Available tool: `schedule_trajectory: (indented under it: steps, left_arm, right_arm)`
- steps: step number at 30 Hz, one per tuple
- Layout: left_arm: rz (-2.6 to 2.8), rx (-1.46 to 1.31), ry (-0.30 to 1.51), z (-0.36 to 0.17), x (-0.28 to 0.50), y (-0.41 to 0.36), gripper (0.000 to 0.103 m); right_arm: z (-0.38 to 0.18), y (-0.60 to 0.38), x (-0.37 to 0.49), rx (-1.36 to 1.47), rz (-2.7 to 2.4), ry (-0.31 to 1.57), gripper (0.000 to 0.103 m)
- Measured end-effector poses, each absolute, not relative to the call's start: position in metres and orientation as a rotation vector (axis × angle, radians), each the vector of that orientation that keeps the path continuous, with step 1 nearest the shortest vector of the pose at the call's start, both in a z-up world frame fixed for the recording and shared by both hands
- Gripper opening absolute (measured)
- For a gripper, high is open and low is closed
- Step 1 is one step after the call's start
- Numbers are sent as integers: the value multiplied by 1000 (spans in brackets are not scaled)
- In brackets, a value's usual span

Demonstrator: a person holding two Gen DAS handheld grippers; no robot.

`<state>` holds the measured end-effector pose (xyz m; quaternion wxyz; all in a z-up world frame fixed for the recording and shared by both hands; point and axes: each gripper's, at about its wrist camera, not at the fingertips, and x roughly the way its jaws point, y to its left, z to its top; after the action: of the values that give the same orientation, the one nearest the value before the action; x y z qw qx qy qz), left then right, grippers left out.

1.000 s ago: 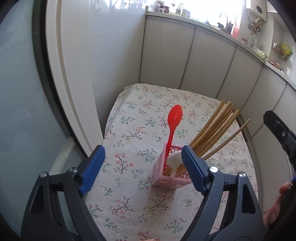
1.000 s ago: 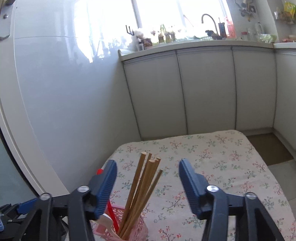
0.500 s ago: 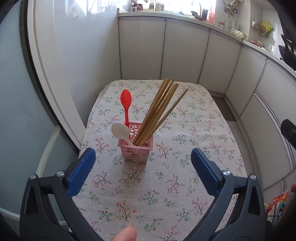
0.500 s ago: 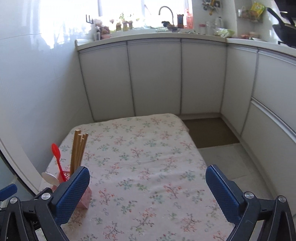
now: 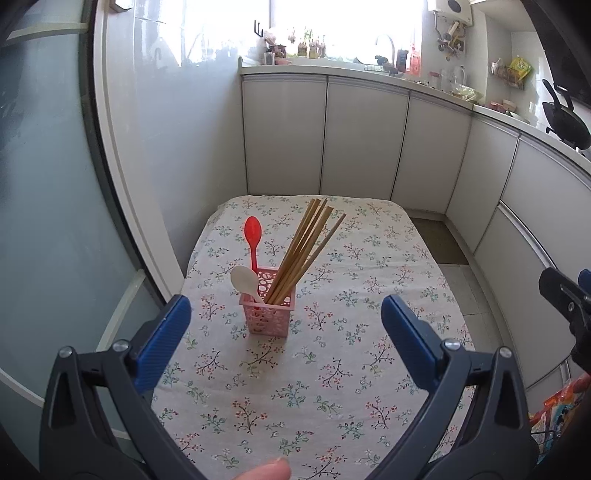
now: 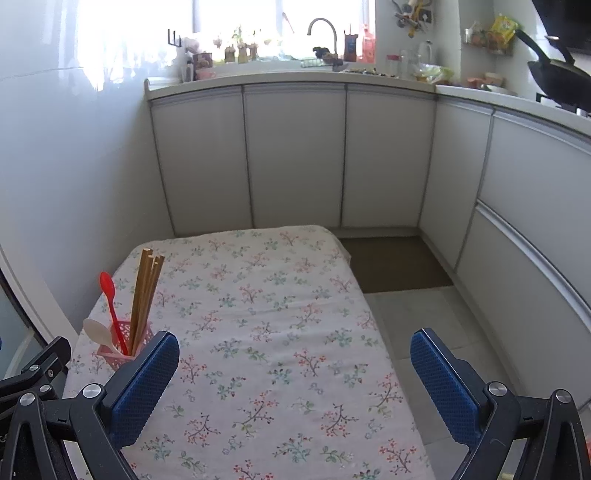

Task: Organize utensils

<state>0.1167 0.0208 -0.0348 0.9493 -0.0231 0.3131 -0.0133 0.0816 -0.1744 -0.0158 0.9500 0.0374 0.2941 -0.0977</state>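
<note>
The left tongs [image 5: 284, 336] are held wide apart, and nothing is gripped between the blue pads [image 5: 164, 341]. A fingertip [image 5: 264, 472] is seen at the very bottom, close under these tongs. A table [image 5: 332, 387] with a flowery cloth is spread out below and ahead of them.

A little way in front of the left tongs, near the middle of the gap but a bit toward the left pad, a pink basket [image 5: 269, 317] is stood upright on the cloth. It is not touched by either pad. A white spoon [image 5: 243, 280] is stuck in its left side, with the bowl tilted out to the left. A red spoon [image 5: 252, 236] is stood up just behind the white one. A bunch of chopsticks [image 5: 304, 251] is leaned up and to the right out of the basket.

The right tongs [image 6: 295, 387] are also spread wide, and nothing is held in them. Only bare cloth is seen between their pads. The basket is found just past the left pad of these tongs, out to the side.

Far beyond both tongs, past the end of the table, white cupboards [image 5: 362, 136] are lined up. A tap [image 6: 323, 27] and a bright window [image 5: 343, 26] are seen above them.
</note>
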Motion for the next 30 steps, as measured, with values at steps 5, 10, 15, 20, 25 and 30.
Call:
schedule_trajectory:
  steps: [5, 10, 15, 20, 25, 30]
  left_arm:
    - [-14, -49, 631, -34, 118, 21, 102]
    - [-16, -50, 630, -33, 117, 20, 102]
    - [-19, -43, 631, -33, 117, 18, 102]
    - [-19, -39, 628, -32, 115, 16, 102]
    - [-16, -39, 625, -31, 114, 15, 102]
    - [-15, -40, 623, -30, 114, 15, 102]
  right_arm:
    - [-21, -177, 88, 85, -203, 618, 103]
    - [-22, -176, 87, 86, -198, 620, 103]
    - [-21, -176, 85, 91, -196, 616, 103]
    - [-21, -176, 85, 92, -194, 617, 103]
    - [-20, -174, 84, 88, -187, 617, 103]
    - [-21, -173, 83, 91, -182, 619, 103]
